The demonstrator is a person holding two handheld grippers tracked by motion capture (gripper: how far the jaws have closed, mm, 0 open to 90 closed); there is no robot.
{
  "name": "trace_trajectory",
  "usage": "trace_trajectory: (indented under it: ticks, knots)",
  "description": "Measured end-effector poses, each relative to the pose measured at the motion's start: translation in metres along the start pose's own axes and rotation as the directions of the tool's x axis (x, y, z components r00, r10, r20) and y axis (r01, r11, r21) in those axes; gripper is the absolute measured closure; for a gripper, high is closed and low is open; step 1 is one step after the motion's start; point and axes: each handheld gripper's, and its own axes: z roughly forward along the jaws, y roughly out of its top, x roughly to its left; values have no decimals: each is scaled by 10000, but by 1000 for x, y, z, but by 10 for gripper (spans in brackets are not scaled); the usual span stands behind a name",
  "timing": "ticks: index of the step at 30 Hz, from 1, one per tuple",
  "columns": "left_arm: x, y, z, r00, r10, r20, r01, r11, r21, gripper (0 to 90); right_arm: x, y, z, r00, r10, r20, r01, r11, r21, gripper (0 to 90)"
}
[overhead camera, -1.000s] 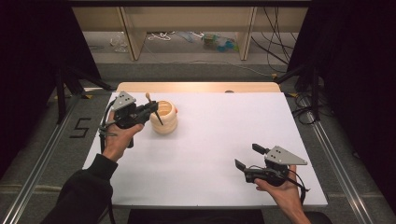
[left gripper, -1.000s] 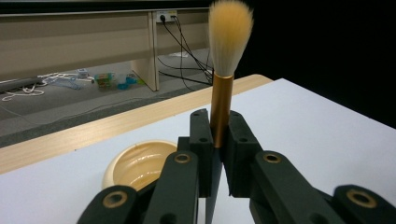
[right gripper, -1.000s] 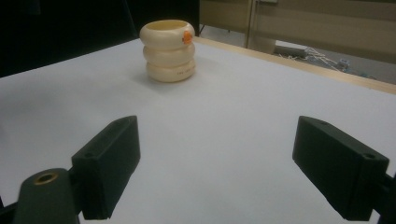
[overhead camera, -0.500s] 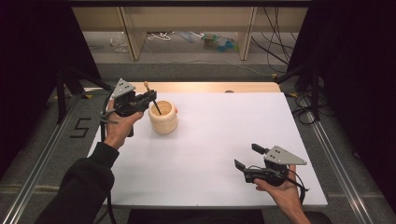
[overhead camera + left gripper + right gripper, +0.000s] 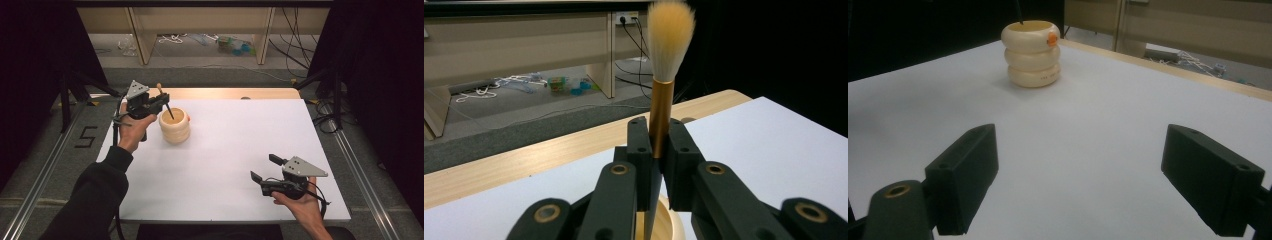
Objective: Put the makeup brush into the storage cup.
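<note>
The left gripper (image 5: pixel 658 142) clamps the gold ferrule of a black-handled brush with pale bristles (image 5: pixel 663 75); in its own view the tuft stands upright, while the high view shows the handle's tip slanting into the cream ribbed round pot (image 5: pixel 174 126) beneath. The right gripper (image 5: pixel 1080 177) gapes empty over the white table (image 5: pixel 1108 125), well apart from the pot.

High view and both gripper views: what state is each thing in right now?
Brush: upright, bristles up, clamped at the gold ferrule, dark handle tip in the cup.
Cup: upright on the white table.
Left gripper: shut on the brush.
Right gripper: open, holding nothing.
</note>
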Motion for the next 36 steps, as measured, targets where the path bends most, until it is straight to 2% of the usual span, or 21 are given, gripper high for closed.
trace_trajectory:
  ticks: [21, 31, 36]
  knots:
    - [5, -11, 24, 9998, -79, -167, 84, 9995, 297, 830, 0, 0, 0, 9999, -11, -113, 12, 10000, 66, 162]
    - [7, -22, 30, 9998, -57, -204, 70, 9981, 615, 830, 2, 0, -1, 9998, 119, -185, -115, 9997, 195, 162]
    - [7, -27, 33, 9998, -121, -176, 131, 9981, 602, 830, 2, 0, -1, 9997, 123, -203, -119, 9997, 196, 162]
